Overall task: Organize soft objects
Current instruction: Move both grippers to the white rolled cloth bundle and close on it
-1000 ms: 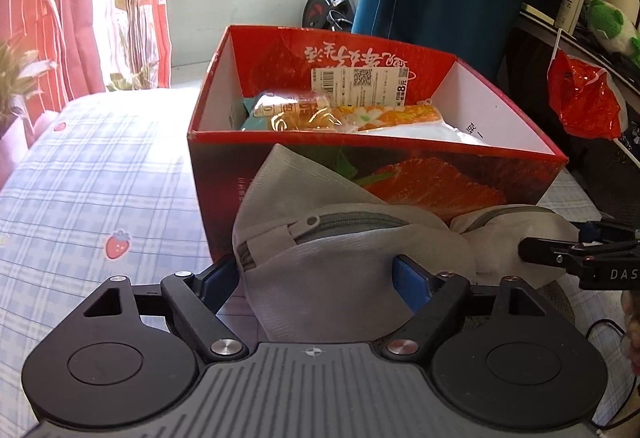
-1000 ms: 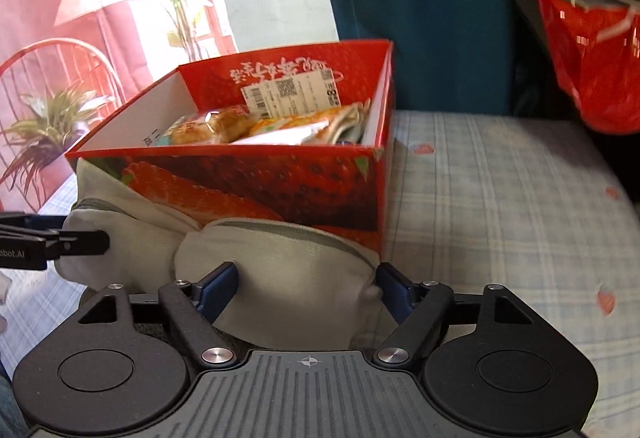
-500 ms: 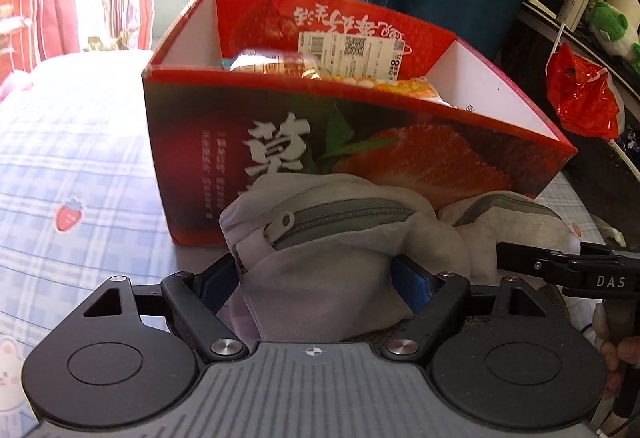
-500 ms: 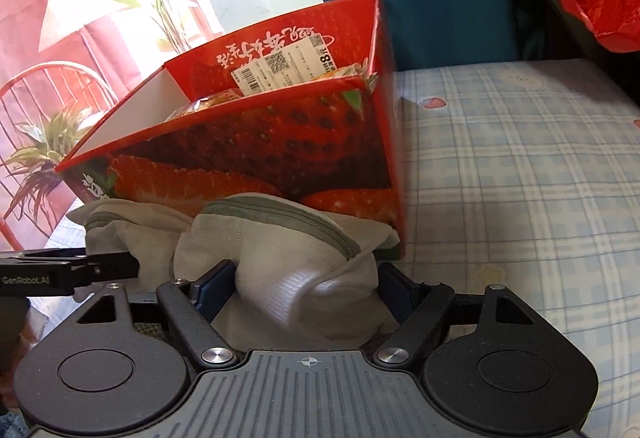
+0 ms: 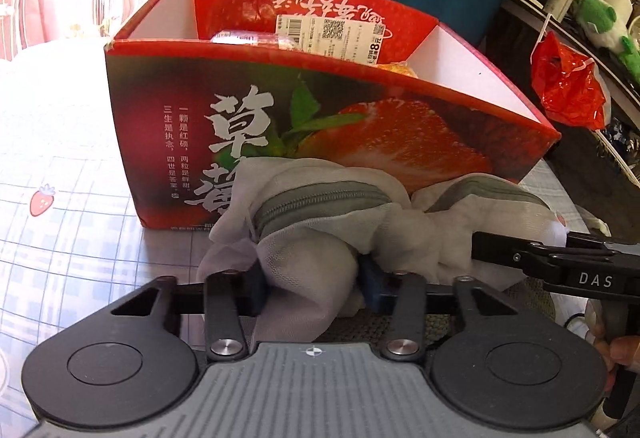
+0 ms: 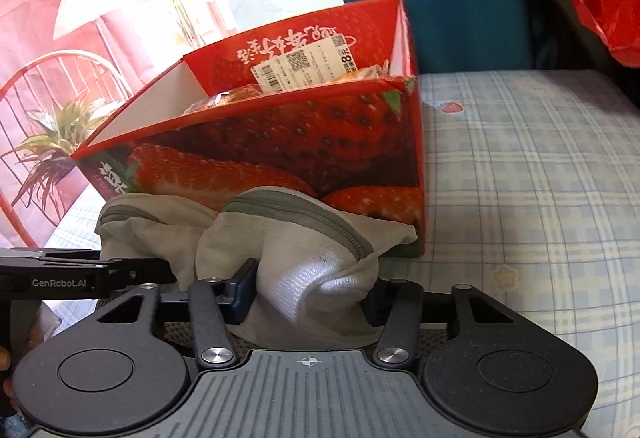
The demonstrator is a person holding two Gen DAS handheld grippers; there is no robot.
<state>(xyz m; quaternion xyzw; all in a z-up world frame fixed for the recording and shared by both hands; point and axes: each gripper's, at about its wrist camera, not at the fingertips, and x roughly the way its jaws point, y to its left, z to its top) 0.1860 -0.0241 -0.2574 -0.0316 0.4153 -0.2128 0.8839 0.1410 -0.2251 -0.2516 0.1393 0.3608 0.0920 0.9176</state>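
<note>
Fabric of a white mesh pouch (image 5: 308, 262) is pinched in the left gripper (image 5: 310, 290), just short of the red strawberry box (image 5: 320, 126) bearing "草莓" and an "8元" label (image 5: 334, 38); "DAS" marks the gripper at its right. From the right wrist, the right gripper (image 6: 310, 296) clamps the pouch's (image 6: 320, 270) other end below the box (image 6: 280, 154), with "GenRobot.AI" on the tool at left.

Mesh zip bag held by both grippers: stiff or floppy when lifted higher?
Likely floppy: the mesh zip bag bunches and folds where the left gripper and right gripper pinch it. The span between them probably sags. Looks light, thin weave. The zipper curves with the cloth, so little stiffness there.
</note>
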